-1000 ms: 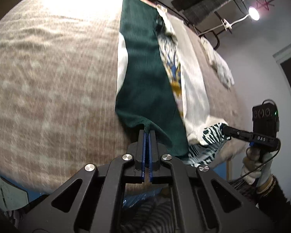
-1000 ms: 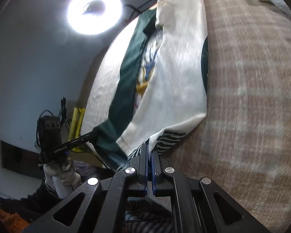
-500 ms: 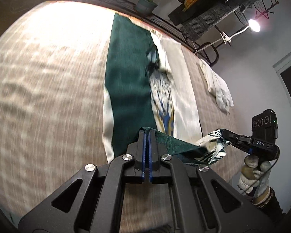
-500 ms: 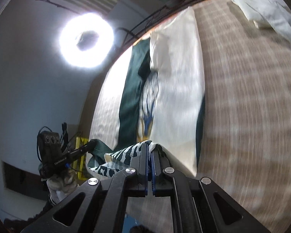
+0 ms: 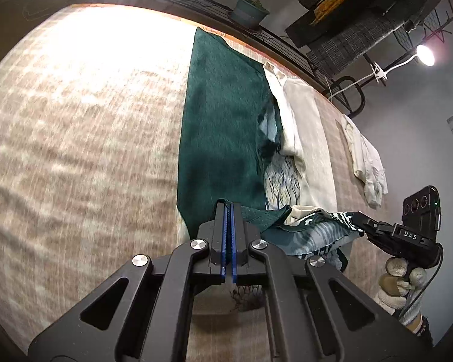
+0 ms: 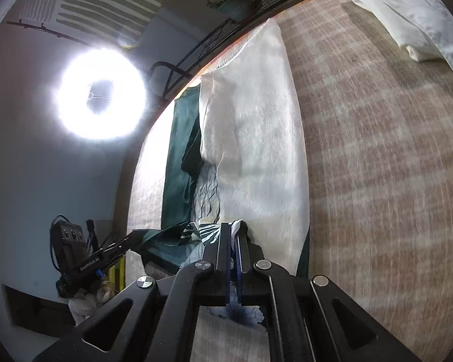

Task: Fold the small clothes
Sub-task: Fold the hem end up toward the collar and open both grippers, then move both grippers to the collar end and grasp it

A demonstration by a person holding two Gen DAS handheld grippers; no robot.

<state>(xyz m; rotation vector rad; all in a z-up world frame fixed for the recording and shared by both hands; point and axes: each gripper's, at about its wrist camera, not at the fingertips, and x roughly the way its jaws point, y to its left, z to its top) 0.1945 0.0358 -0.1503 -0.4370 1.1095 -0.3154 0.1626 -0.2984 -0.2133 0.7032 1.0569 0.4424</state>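
Observation:
A green and cream garment (image 5: pixel 223 138) with a printed middle lies lengthwise on the beige checked bed cover (image 5: pixel 75 138). My left gripper (image 5: pixel 228 208) is shut on its near green hem corner and holds it lifted above the garment. My right gripper (image 6: pixel 233 229) is shut on the near cream and striped hem corner (image 6: pixel 214 229). The garment shows in the right wrist view (image 6: pixel 256 138) too. The hem hangs stretched between both grippers. Each gripper also shows in the other's view: the right one (image 5: pixel 359 220), the left one (image 6: pixel 136 236).
A second white garment (image 5: pixel 368 163) lies crumpled at the bed's right side, also in the right wrist view (image 6: pixel 413 21). A metal rail with a potted plant (image 5: pixel 250 12) runs along the far edge. A ring light (image 6: pixel 101 93) shines at left.
Both grippers have carried the near hem up and away over the garment, toward its far end. The hem, which hung over the bed edge before, now rides above the garment's middle.

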